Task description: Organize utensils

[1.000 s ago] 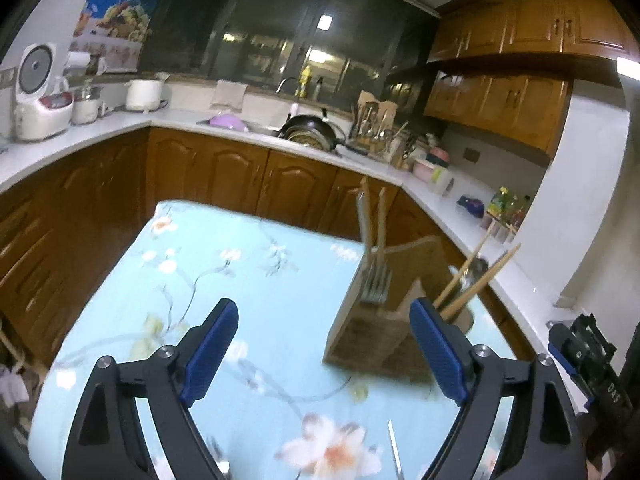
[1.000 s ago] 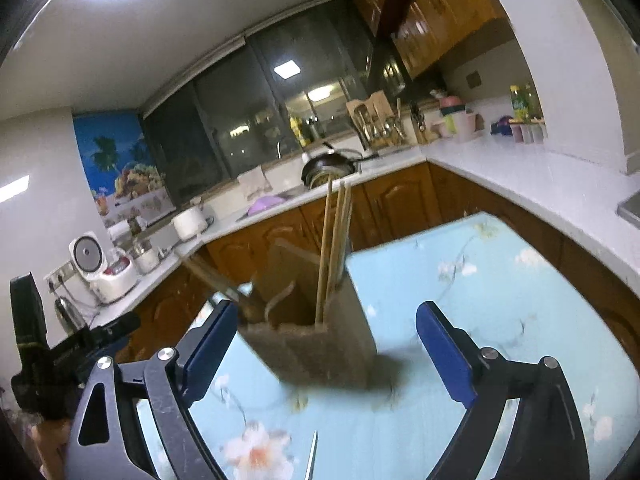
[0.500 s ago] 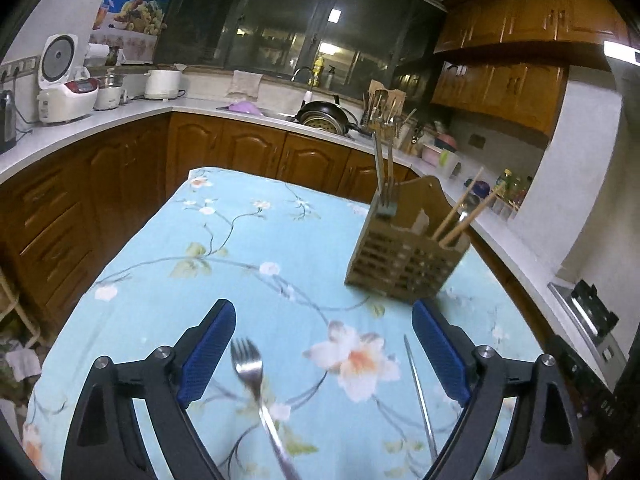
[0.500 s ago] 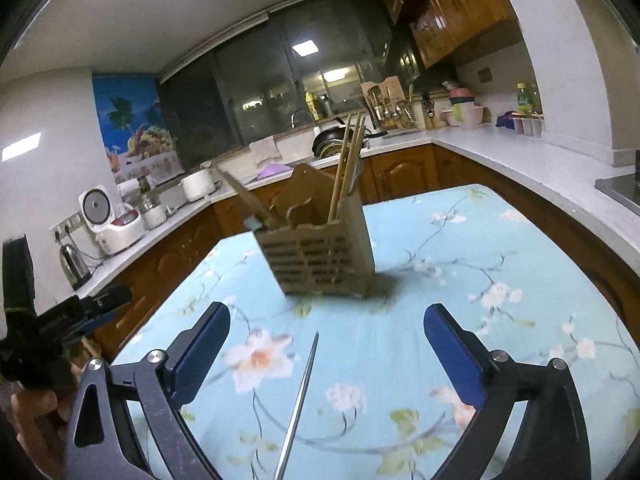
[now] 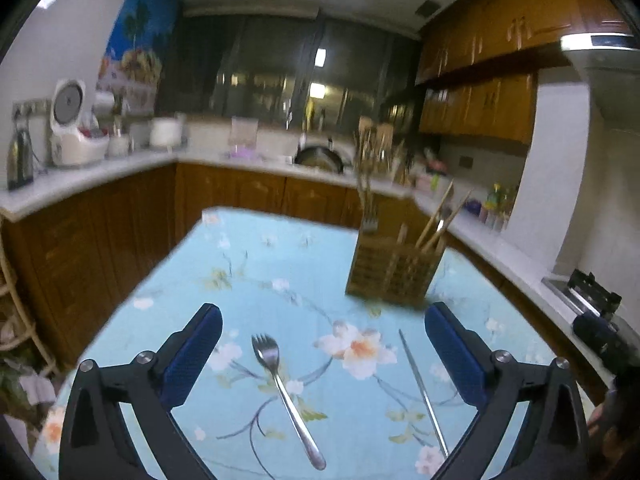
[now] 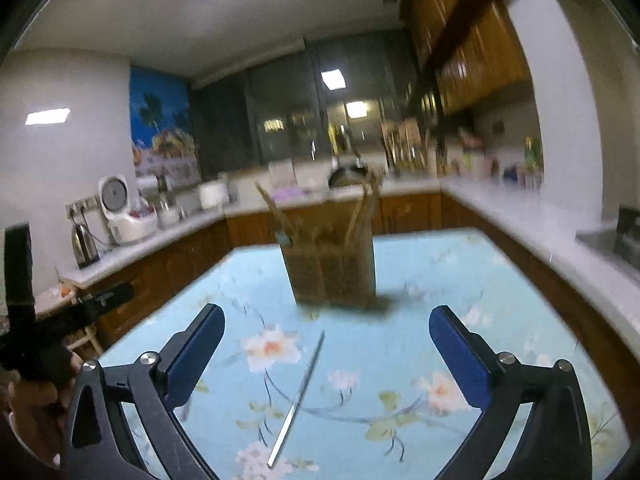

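- The left gripper (image 5: 323,350) is hovering low over the near end of the worktop (image 5: 256,264), its blue fingers (image 5: 192,354) spreading wider apart with nothing clamped between them.
- A metal fork (image 5: 286,396) is lying flat on the flowered blue cloth in the gap between those fingers, tines pointing away, touching neither pad.
- A slim metal chopstick (image 5: 422,392) is lying just right of the fork, close to the right-hand finger but clear of it.
- The right gripper (image 6: 326,350) is also hanging over the cloth, its fingers (image 6: 460,360) opening wider and gripping nothing; the same chopstick (image 6: 298,396) is lying slantwise on the cloth between them.
- A person's hand (image 6: 36,400) is showing at the left edge of the right wrist view, gripping the other tool's handle.
- Farther along the worktop, a slatted wooden utensil holder (image 5: 394,274) is standing upright, with forks and wooden chopsticks sticking out of its top.
- Beyond, a white counter (image 5: 100,172) is carrying a rice cooker (image 5: 74,128) and a kettle (image 5: 18,158), all blurred.
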Demonstrator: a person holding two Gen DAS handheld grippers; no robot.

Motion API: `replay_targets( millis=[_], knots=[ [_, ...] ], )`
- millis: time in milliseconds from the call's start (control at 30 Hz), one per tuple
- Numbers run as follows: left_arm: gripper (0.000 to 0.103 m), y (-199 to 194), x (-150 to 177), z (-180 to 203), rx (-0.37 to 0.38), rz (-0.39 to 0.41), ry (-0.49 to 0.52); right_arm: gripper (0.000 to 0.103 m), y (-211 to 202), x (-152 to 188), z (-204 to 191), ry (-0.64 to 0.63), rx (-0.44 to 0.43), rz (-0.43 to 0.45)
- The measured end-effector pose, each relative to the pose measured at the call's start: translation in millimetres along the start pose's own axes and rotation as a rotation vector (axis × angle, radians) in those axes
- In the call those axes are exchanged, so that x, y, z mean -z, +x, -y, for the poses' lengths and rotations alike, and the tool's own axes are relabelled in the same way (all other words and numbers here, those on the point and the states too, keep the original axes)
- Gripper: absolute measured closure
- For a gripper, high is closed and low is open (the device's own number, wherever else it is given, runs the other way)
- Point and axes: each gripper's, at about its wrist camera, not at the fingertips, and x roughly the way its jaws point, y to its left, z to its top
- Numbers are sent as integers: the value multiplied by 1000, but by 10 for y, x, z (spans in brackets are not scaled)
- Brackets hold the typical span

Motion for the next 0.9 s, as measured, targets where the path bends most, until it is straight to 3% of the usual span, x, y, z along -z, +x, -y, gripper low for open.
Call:
replay_targets(
  millis=[133, 267, 467, 900],
  knots=[
    [1, -227, 114, 134, -20, 56, 73, 0, -162, 43, -47, -27, 36, 98],
    [1, -310, 354, 227, -43, 52, 136, 0, -167, 252, -60, -60, 83, 113],
    [1, -306, 586, 301, -71, 12, 165, 0, -184, 501, -7, -76, 99, 89],
    [1, -246, 566, 207, -111, 2, 144, 0, -206, 587, 109, -67, 122, 79]
  ],
)
